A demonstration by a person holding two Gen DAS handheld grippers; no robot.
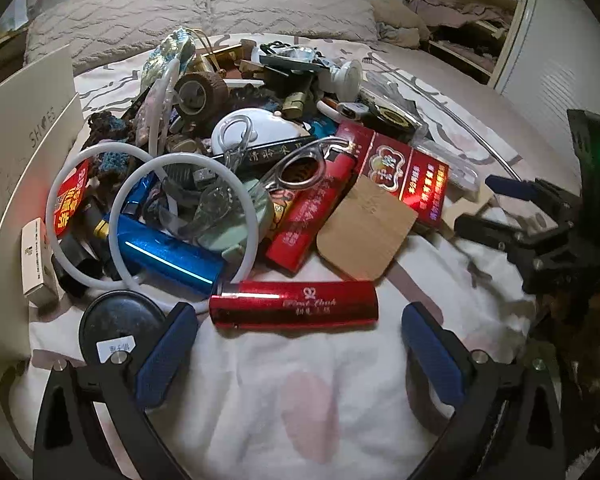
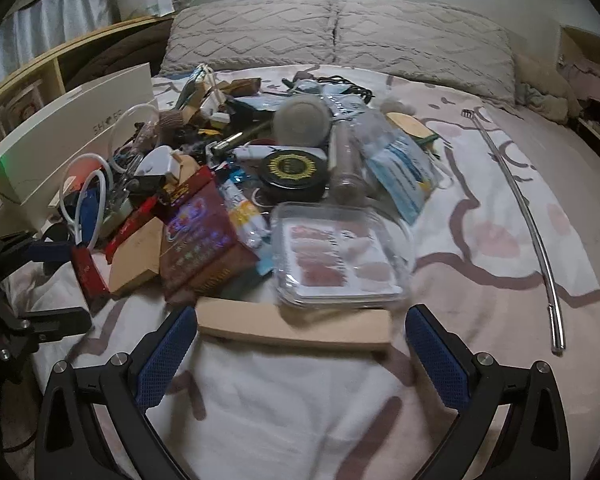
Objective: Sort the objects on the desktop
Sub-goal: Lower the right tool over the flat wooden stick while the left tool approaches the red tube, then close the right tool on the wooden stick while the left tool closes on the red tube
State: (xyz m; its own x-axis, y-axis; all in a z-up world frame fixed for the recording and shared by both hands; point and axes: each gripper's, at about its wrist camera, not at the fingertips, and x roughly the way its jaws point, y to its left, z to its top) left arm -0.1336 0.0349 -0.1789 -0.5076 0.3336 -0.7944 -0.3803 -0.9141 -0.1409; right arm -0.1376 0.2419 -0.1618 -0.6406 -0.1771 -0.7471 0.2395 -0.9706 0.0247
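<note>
Big messy pile of stuff (image 2: pixel 260 168) dumped on a bed (image 2: pixel 500 240), with 2 pillows (image 2: pixel 340 36) behind it. The left gripper (image 1: pixel 300 320) is spread wide and empty, a shiny red tube (image 1: pixel 294 309) lying crosswise right between its blue fingertips (image 1: pixel 168 352), near the front edge of the pile. Just behind that sits a blue tube (image 1: pixel 168 256) and a white ring (image 1: pixel 184 216). The right gripper (image 2: pixel 300 324) is also wide open, holding nothing, with a long tan box (image 2: pixel 296 326) lying across just beyond its tips. A clear plastic tray (image 2: pixel 336 256) rests behind the box. A white shoe box (image 2: pixel 72 128) stands at the left of the pile, and a long metal rod (image 2: pixel 528 224) lies well apart on the right.
</note>
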